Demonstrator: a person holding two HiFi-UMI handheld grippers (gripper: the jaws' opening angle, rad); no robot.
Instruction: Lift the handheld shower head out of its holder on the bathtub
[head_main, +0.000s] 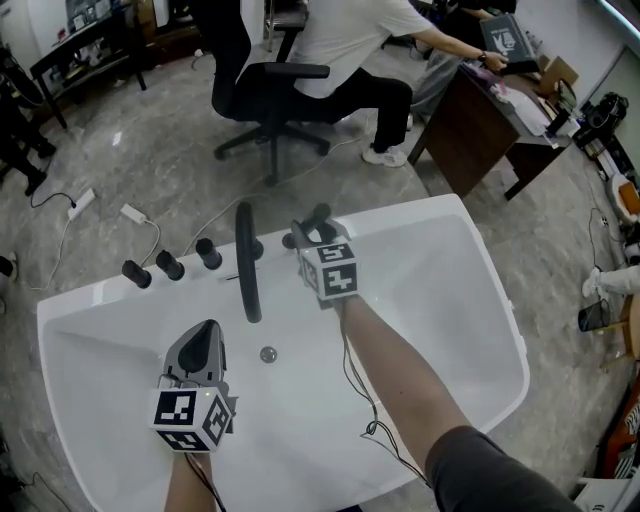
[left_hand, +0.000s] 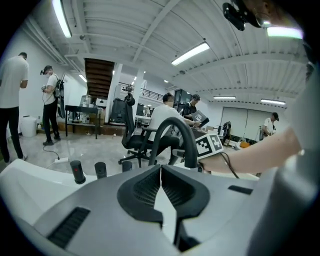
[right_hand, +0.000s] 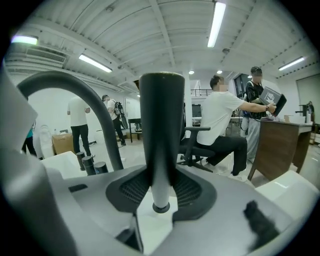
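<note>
Left gripper (head_main: 207, 330) over the near left of the bathtub (head_main: 490, 300), jaws closed together and empty, pointing forward and slightly down, right gripper (head_main: 316, 232) at the far rim, jaws clamped on the shower head (right_hand: 159, 125) handle, bare right forearm (head_main: 400, 370) extended.

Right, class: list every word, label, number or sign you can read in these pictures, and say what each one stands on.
No words or numbers can be read anywhere in these views.
Left marker cube: black-and-white square patterns only, no letters.
Right marker cube: patterns only as well.
Dark board held by the person at the desk: a white mark, too small to read.
Bathtub: no print visible.
</note>
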